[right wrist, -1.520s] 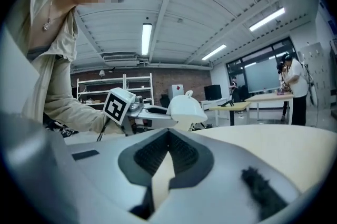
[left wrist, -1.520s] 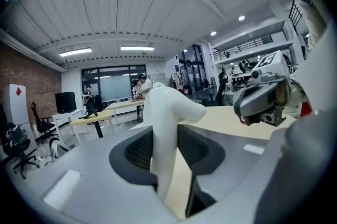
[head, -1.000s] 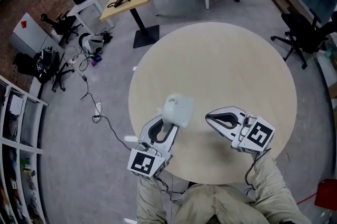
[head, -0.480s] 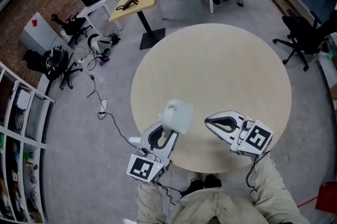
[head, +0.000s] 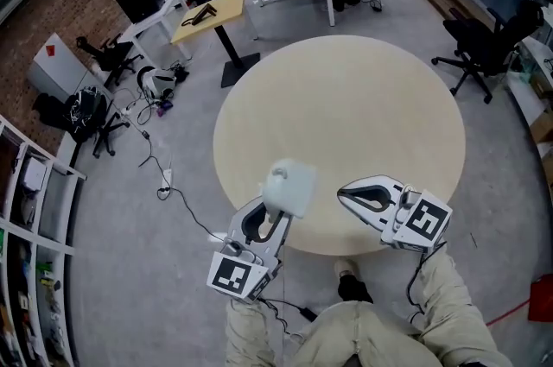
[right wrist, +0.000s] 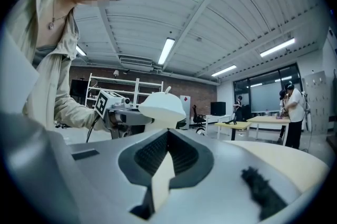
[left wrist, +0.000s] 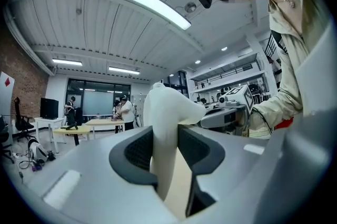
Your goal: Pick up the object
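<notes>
White object [head: 289,186] is clamped in the left gripper [head: 275,210], lifted off the table [head: 346,98]; the right gripper [head: 346,195] is closed on nothing. Against 1 second ago, both grippers sit nearer the table's front edge as the person backs away. Pickup looks done, with the object probably being carried off.

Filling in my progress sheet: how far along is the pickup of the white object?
Done: the left gripper is shut on the white object, which appears lifted clear of the round table. In hand: it is held over the table's near edge; the right gripper is shut, empty. Left: nothing obvious beyond holding it.
</notes>
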